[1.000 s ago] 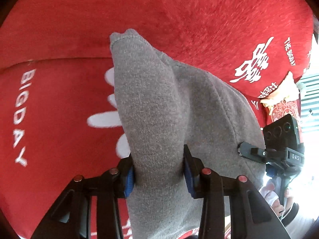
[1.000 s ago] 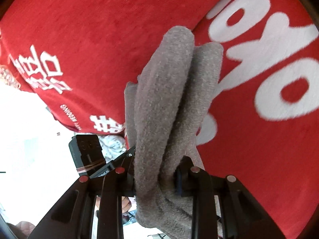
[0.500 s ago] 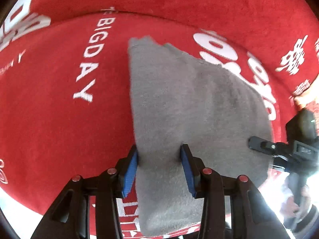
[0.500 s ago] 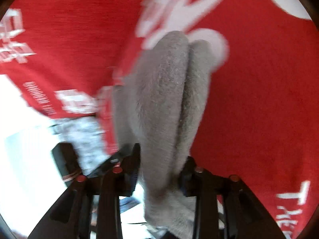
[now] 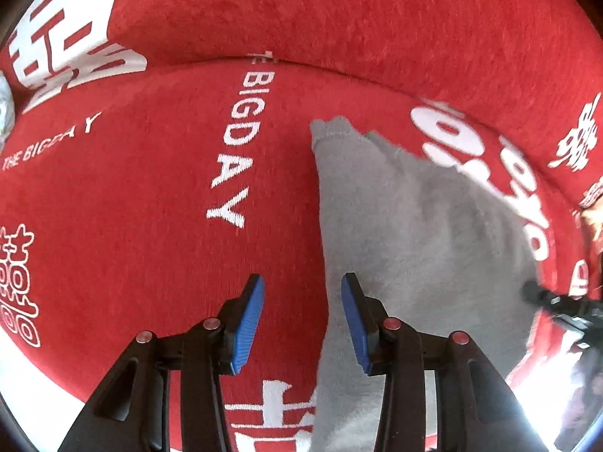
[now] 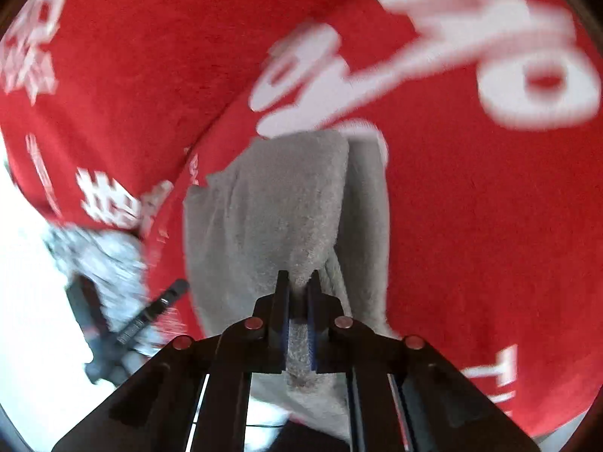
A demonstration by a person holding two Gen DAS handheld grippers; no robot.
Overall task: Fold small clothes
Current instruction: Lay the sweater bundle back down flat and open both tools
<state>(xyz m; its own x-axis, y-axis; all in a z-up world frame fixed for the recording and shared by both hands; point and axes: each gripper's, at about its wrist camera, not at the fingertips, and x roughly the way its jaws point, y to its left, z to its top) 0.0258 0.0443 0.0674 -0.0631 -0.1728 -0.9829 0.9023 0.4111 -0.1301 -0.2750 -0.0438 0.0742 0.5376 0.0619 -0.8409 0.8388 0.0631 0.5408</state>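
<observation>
A small grey fleece garment [image 5: 414, 233] lies spread on the red blanket [image 5: 150, 207]. My left gripper [image 5: 301, 322] points down over the garment's left edge and is open: the edge runs between the blue pads [image 5: 248, 324], which do not press on it. In the right wrist view the garment [image 6: 279, 203] is bunched in soft folds. My right gripper [image 6: 298, 293] has its jaws closing tight, pinching a thin fold of the grey cloth between the pads. The right gripper [image 5: 557, 301] also shows at the far edge of the left wrist view.
The red plush blanket [image 6: 471, 226] carries white letters and characters and covers the whole surface, with a raised ridge [image 5: 339, 64] along the back. A blurred grey-white patterned cloth [image 6: 101, 248] lies by its edge. Bright, washed-out space [image 6: 34, 301] lies beyond that edge.
The grey cloth filled the left jaws before; now it lies flat with only its edge between them. The right jaws went from a thick bundle to a thin fold.
</observation>
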